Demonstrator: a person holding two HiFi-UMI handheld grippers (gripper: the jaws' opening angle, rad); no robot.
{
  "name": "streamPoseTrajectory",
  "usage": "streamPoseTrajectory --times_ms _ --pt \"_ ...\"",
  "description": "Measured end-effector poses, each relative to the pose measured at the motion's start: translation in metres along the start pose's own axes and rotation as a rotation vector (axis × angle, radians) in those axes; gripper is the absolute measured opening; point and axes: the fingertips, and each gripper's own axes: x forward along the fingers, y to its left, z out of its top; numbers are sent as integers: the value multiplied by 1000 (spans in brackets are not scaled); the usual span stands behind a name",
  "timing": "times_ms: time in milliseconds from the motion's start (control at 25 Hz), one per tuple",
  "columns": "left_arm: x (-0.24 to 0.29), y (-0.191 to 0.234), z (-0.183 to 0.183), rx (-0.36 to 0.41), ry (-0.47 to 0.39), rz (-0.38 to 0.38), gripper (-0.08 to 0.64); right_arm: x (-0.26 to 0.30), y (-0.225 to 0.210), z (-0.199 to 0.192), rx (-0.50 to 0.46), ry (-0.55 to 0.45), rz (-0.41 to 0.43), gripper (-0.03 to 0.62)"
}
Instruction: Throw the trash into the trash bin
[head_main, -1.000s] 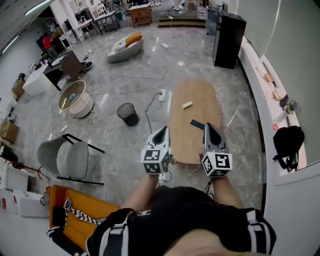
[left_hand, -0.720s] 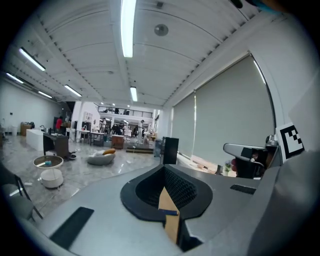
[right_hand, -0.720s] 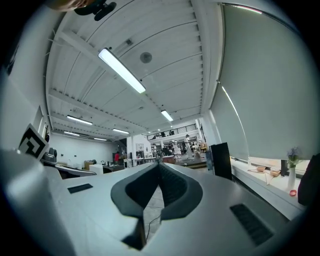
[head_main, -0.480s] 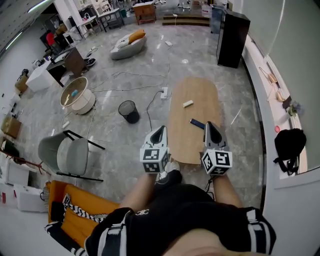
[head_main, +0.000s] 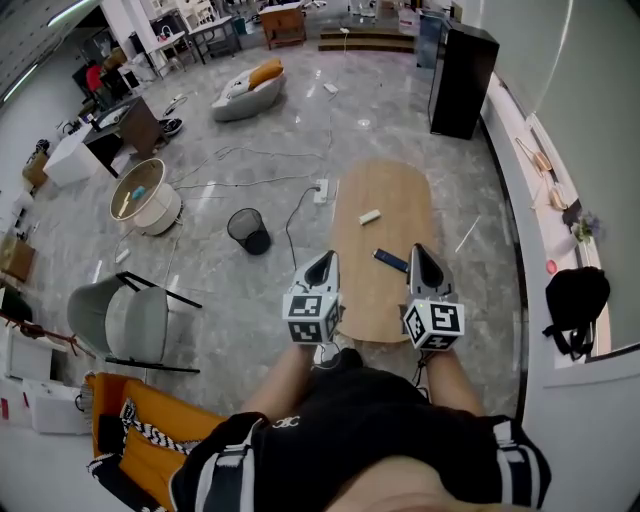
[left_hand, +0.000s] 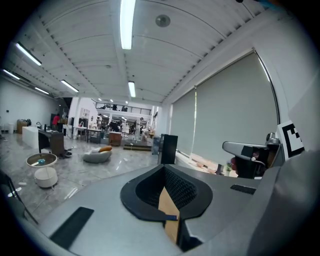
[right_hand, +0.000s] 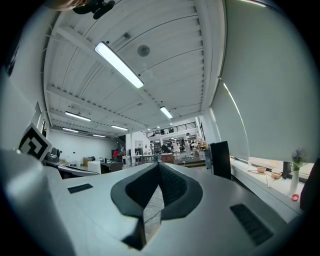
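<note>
A long wooden table (head_main: 380, 300) stands just ahead of me. On it lie a small white piece of trash (head_main: 369, 216) and a flat dark blue item (head_main: 391, 261). The black mesh trash bin (head_main: 248, 230) stands on the floor to the table's left. My left gripper (head_main: 322, 258) hangs by the table's near left corner, shut and empty. My right gripper (head_main: 418, 250) hovers over the table's near end, just right of the dark item, also shut and empty. In the left gripper view the left gripper's (left_hand: 165, 172) closed jaws show only a sliver of tabletop. In the right gripper view, floor shows past the right gripper (right_hand: 159, 167).
A power strip with cables (head_main: 322, 190) lies on the floor between bin and table. A grey chair (head_main: 125, 318) and an orange seat (head_main: 130, 440) stand at my left. Farther off are a round white side table (head_main: 140, 205) and a tall black cabinet (head_main: 458, 65).
Both grippers have moved forward with the person toward the table. The dark item and the table's near edge now lie closer to the gripper tips.
</note>
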Motion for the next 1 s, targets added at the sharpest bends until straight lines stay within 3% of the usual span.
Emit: streamPoseTrajectory --times_ms 640,1000 --pt "117 82 19 -35 38 -38 12 144 -5 -20 -7 76 -8 11" --pt "168 126 21 -12 75 -58 12 208 -7 -46 -3 136 -6 11"
